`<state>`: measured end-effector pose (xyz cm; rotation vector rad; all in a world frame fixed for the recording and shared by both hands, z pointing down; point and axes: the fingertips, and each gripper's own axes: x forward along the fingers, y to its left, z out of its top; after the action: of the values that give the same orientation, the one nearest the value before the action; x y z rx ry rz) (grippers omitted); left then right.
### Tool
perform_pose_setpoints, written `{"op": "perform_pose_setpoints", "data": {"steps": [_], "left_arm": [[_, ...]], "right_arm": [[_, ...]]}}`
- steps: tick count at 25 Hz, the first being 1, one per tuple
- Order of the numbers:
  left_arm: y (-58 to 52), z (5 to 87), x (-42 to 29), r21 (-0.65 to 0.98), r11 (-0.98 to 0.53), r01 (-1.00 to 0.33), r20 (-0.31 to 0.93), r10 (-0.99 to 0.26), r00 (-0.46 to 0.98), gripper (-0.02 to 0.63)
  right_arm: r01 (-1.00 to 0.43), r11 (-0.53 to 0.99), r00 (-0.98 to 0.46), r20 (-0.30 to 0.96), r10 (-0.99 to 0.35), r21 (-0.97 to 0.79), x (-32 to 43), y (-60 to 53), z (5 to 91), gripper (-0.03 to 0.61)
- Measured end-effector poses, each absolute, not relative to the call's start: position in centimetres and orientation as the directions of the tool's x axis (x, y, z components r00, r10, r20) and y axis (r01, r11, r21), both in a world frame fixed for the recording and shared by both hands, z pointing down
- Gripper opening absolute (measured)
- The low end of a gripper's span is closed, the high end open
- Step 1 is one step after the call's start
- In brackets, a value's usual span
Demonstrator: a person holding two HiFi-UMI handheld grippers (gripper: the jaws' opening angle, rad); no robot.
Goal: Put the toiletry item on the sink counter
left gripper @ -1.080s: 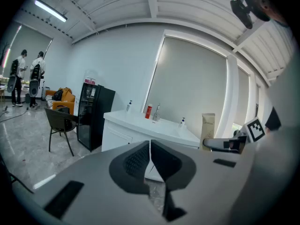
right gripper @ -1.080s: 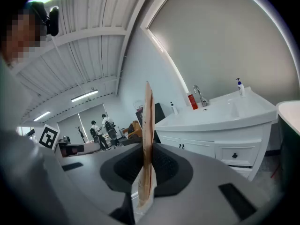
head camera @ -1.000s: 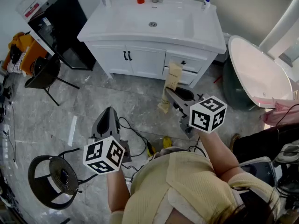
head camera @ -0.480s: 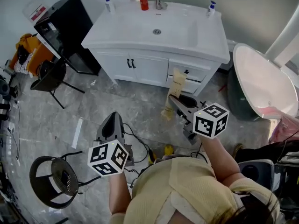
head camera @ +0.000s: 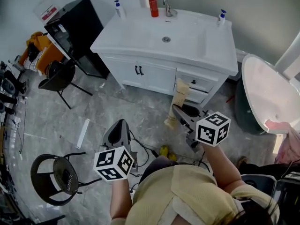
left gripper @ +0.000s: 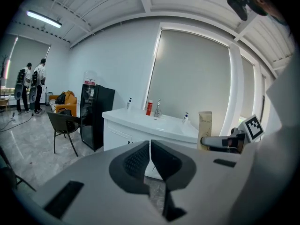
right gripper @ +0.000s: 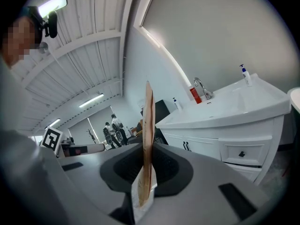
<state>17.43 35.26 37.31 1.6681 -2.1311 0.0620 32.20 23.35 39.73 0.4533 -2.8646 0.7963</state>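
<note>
The toiletry item is a flat tan pouch, upright in the air in front of the vanity drawers. My right gripper is shut on its lower part; in the right gripper view the pouch stands edge-on between the pads. The pouch also shows in the left gripper view. The white sink counter lies ahead, with a faucet, a red bottle and two pump bottles along its back. My left gripper is shut and empty, over the floor to the left.
A black cabinet stands left of the vanity, with a black chair before it. A white bathtub is at the right. A round black stool and cables lie on the grey floor near the person.
The person has come closer to the vanity, which now sits lower in the head view. Both grippers came forward with them, and the pouch stays in the right one.
</note>
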Motion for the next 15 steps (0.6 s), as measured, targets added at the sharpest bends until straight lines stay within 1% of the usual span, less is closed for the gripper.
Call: {"op": "perform_pose_setpoints", "data": {"steps": [8, 15], "left_arm": [[34.0, 38.1, 15.4, 0.248, 0.322, -0.914, 0.361, -0.906, -0.221, 0.044], [30.8, 38.6, 13.8, 0.262, 0.297, -0.918, 0.356, -0.914, -0.194, 0.044]], "right_arm": [[-0.314, 0.813, -0.946, 0.232, -0.226, -0.491, 30.3, 21.8, 41.1, 0.066], [-0.325, 0.818, -0.941, 0.248, -0.230, -0.475, 28.3, 19.7, 41.3, 0.066]]}}
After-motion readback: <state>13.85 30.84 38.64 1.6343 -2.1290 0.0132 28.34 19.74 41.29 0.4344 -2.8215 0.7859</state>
